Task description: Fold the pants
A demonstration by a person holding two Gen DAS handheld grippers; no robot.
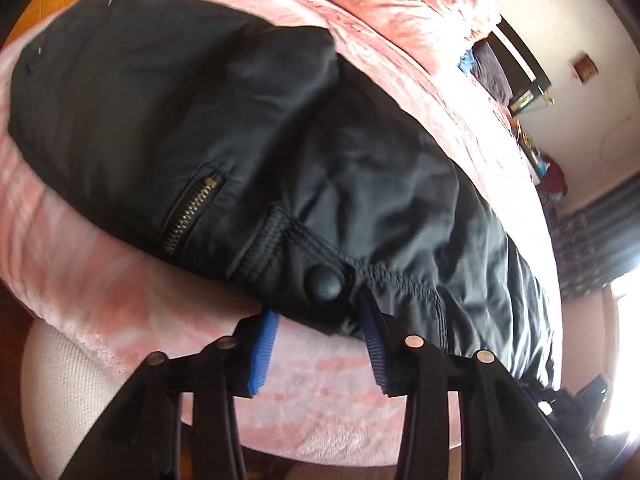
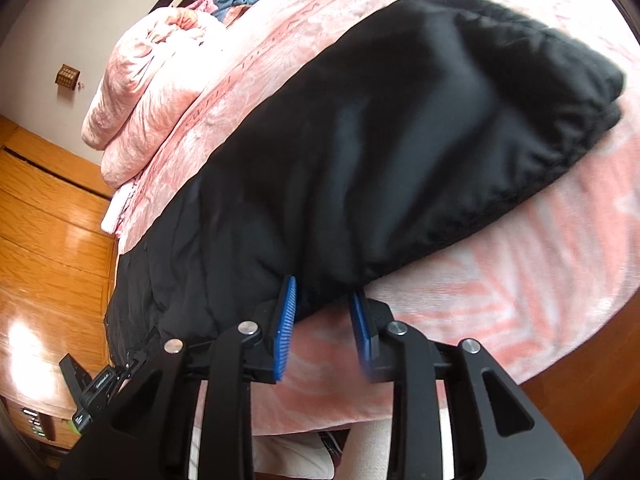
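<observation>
In the left view, the black pants point(image 1: 240, 140) lie on the pink bed point(image 1: 100, 272). The left tongs point(image 1: 316, 344) are open, with the waist edge near the round button point(image 1: 323, 282) between the blue pads but not pinched.

In the right view, the right tongs point(image 2: 326, 320) are open too, at the near edge of the pants. If they close on too little cloth, the slippery pants could slide out and the fold could go crooked.

Daylight, bright. Blown-out glare at window point(image 1: 624, 320) in left view, hot reflection on glossy wooden floor point(image 2: 28, 344) in right view. Black nylon pants point(image 2: 400, 152) underexposed, far end motion-blurred. Heavy fisheye bending, dark vignette corners.
</observation>
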